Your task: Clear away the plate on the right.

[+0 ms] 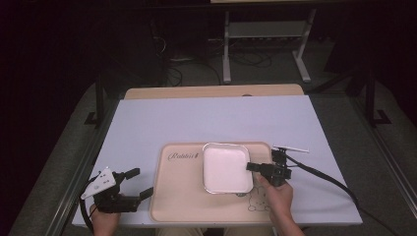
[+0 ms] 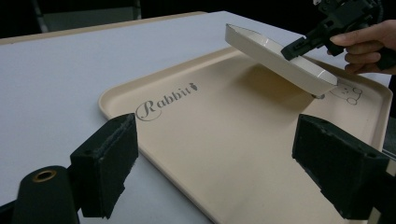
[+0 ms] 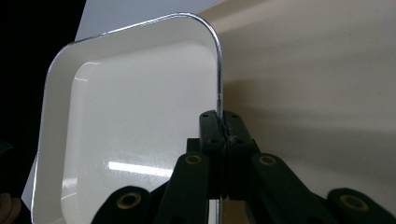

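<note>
High view: the right claw (image 1: pixel 255 167) is clamped on the white dish (image 1: pixel 226 168) by its rim at the dish's 3 o'clock edge, over the beige tray (image 1: pixel 179 196) on the desk (image 1: pixel 147 123). The left claw (image 1: pixel 139 183) stands open and empty at the tray's 8 o'clock corner, well apart from the dish.

Left gripper view: the dish (image 2: pixel 275 56) hangs tilted at 1 o'clock, one corner low, just above the tray (image 2: pixel 210 140).

Right gripper view: the jaws pinch the dish's rim (image 3: pixel 218 93), basin to 10 o'clock.
</note>
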`<action>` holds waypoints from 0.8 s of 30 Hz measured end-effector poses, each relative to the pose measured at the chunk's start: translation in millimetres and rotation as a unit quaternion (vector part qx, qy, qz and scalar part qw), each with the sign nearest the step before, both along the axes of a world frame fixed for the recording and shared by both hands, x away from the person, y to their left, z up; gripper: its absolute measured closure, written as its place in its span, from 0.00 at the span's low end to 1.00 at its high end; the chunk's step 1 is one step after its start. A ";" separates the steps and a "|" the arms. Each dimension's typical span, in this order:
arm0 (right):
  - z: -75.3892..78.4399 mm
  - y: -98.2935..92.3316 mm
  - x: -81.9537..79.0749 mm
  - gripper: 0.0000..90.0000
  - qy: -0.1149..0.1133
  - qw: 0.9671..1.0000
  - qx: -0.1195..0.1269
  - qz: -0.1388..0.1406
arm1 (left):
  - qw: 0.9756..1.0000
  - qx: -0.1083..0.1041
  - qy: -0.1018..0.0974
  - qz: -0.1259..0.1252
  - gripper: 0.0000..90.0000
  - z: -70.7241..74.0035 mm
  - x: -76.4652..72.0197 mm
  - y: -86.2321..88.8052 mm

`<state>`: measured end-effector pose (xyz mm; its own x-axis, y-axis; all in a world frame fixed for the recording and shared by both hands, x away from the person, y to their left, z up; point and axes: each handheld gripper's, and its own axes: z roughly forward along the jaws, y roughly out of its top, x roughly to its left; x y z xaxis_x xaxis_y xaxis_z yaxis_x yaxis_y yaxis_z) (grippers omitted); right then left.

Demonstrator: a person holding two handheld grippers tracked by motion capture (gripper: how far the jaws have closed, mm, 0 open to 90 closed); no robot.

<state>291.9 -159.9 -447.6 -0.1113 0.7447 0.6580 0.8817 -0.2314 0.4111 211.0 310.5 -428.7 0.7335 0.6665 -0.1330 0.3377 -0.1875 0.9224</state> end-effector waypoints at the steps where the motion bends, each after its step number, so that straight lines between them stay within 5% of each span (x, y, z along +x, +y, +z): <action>1: -0.8 0.7 0.0 0.98 0.001 1.000 0.002 0.000 | 1.000 0.000 0.000 0.000 0.16 0.0 -0.1 0.1; 24: -10.4 8.7 -1.7 0.96 0.015 1.000 -0.010 -0.016 | 1.000 -0.001 0.001 0.001 0.16 -0.1 -0.1 0.9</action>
<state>290.2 -151.2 -457.9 -0.0675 0.7608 0.6454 0.8855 -0.2524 0.3900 210.9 311.4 -428.8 0.7325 0.6671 -0.1356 0.3397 -0.1857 0.9220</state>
